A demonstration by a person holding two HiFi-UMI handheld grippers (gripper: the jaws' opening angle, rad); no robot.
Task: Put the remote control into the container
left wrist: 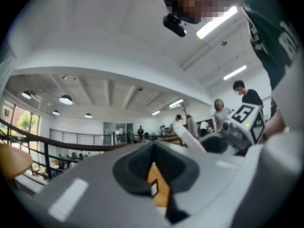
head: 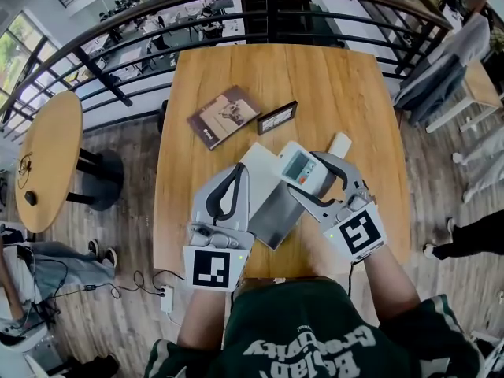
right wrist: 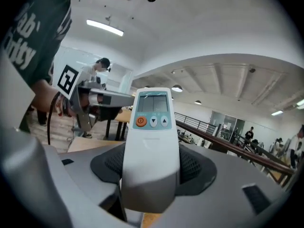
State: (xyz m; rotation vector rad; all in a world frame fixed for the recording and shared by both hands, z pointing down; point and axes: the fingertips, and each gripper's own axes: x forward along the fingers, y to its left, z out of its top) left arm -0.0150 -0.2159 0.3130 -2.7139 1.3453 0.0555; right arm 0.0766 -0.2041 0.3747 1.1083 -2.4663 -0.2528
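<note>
Remote (head: 298, 166): clamped in my right gripper (head: 309, 172), held over the container (head: 272, 211) rim, not yet inside. Left gripper (head: 235, 172): jaws together, empty, beside the container. Remaining, I judge: lower, release.

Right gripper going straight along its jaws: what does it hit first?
Probably nothing close. The right gripper, jaws shut on the white remote control, points above the wooden table; only open air shows before the far black railing, though depth is unclear.

Book (head: 224, 116) beside dark frame (head: 277, 117) on table (head: 346, 85).
</note>
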